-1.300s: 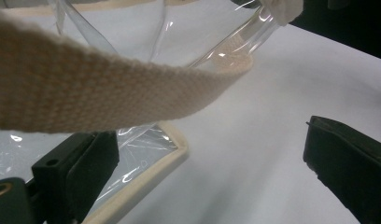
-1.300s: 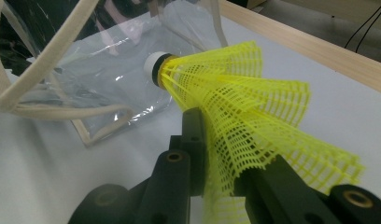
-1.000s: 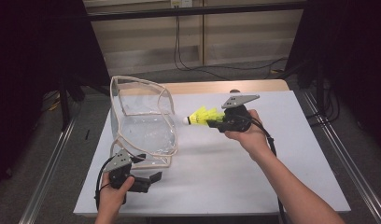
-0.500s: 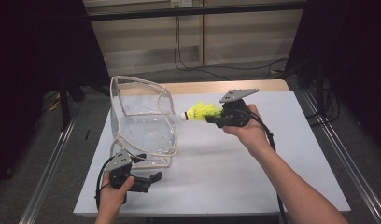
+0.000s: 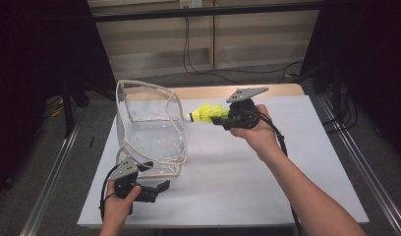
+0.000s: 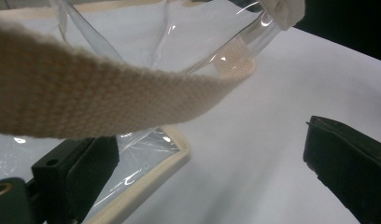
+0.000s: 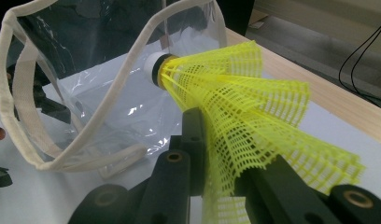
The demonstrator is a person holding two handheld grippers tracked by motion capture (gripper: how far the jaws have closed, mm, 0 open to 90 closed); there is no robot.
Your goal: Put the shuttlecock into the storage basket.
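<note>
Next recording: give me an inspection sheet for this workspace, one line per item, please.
Surface: white table top, wooden strip along its far edge.
Job's things: yellow shuttlecock, cork end pointing at the clear bag; the bag stands open, cream webbing trim.
Clutter: nothing seen.
Grippers: right gripper shut on the shuttlecock's skirt, held above the table beside the bag's rim; left gripper open at the bag's near corner.
Cables: a black cable trails from each gripper; more hang behind the table.
Surroundings: metal rails either side, dark floor.

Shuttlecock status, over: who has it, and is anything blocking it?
Right tool shut on shuttlecock. Cork tip at clear bag rim. Left tool open beside bag. Nothing blocking.
</note>
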